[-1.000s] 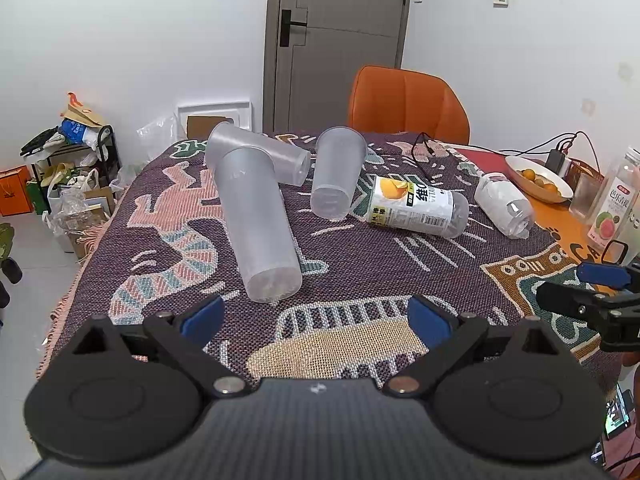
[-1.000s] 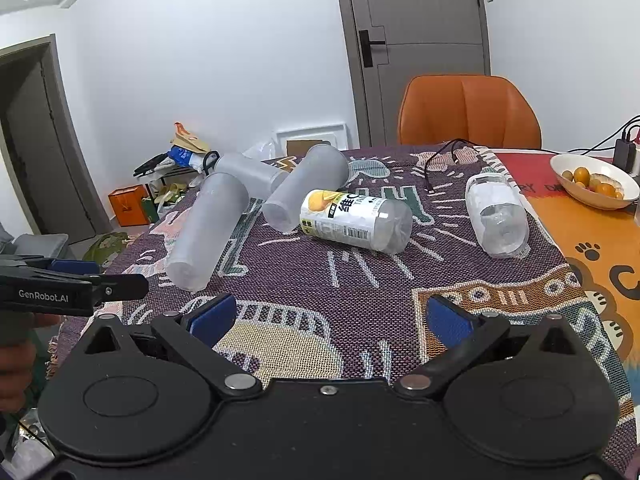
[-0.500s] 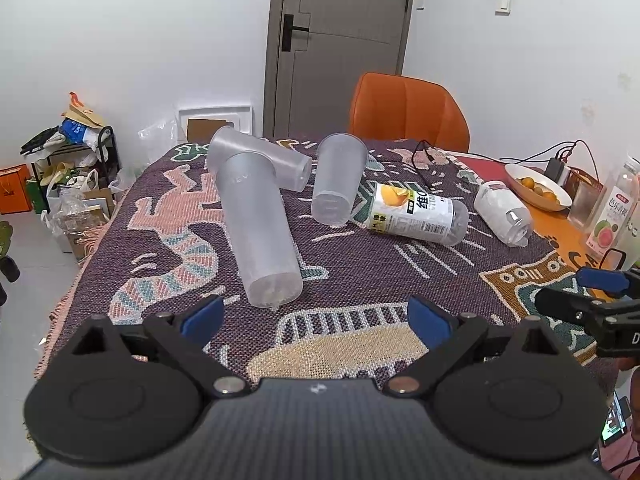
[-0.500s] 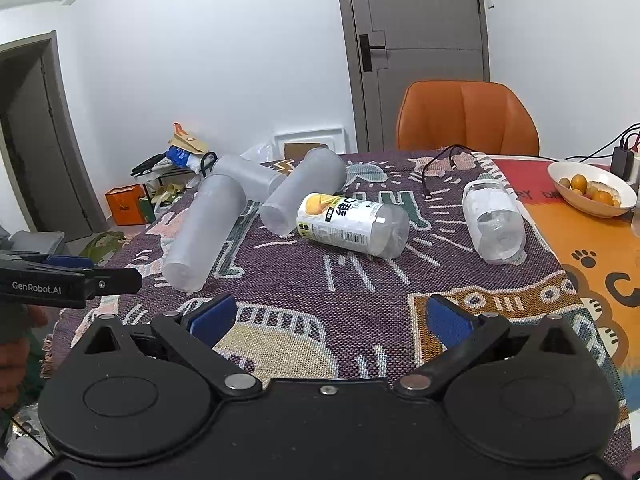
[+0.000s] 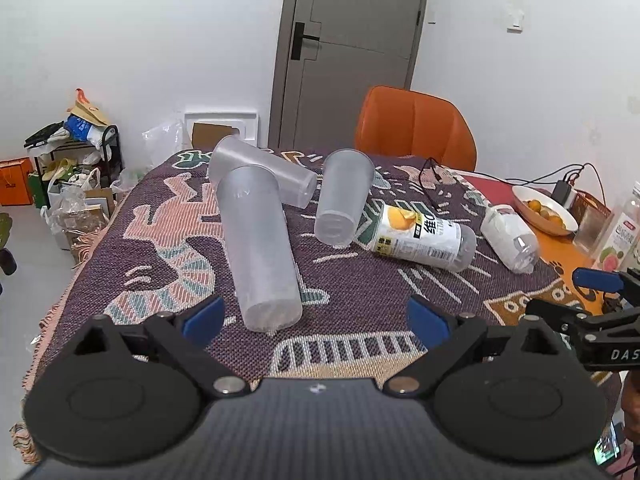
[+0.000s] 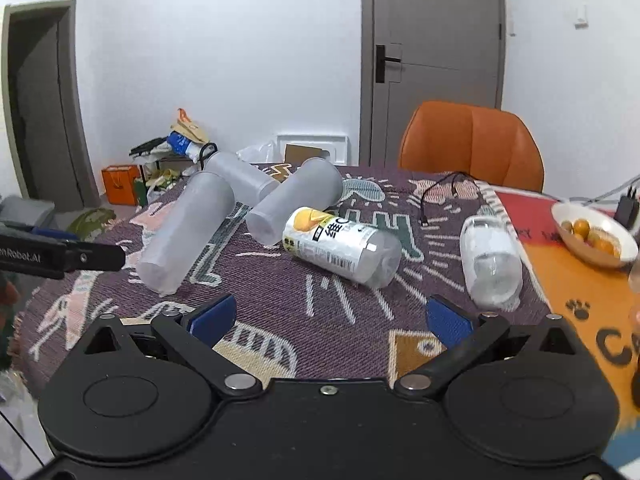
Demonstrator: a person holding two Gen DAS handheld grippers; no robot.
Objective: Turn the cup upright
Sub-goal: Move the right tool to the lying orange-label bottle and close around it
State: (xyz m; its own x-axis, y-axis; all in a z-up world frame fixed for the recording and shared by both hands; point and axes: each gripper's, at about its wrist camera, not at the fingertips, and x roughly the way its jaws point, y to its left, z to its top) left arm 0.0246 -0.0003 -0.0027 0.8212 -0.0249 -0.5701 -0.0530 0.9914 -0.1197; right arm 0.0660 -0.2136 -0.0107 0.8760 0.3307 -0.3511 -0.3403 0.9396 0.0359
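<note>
The desk [image 5: 360,288] spreads out ahead of both my jaws under a purple patterned woven cloth [image 5: 192,240], and beyond its far edge an orange chair [image 5: 416,128] stands before a grey door [image 5: 352,52].

Straight ahead of my left jaws [image 5: 316,318], just past the tips, lies the tallest frosted cup [image 5: 258,244] on its side, base toward me. Its far end touches or overlaps a second frosted cup [image 5: 260,170] lying crosswise behind it. A third frosted cup [image 5: 344,198] lies on its side ahead and a little right of my left jaws, base toward me, just beside the labelled orange-drink bottle [image 5: 420,238], which also lies flat. From my right jaws [image 6: 330,320] that bottle [image 6: 342,246] is dead ahead, and a clear plastic bottle [image 6: 490,254] lies ahead to the right, apart from it.

Farther right of my right jaws a white bowl of small orange fruit [image 6: 592,234] sits on the bare orange part of the desk. A black cable [image 6: 444,192] trails over the cloth's far side.

Both pairs of jaws are spread wide with nothing between them, hovering at the near edge of the desk; all three cups lie untouched.
</note>
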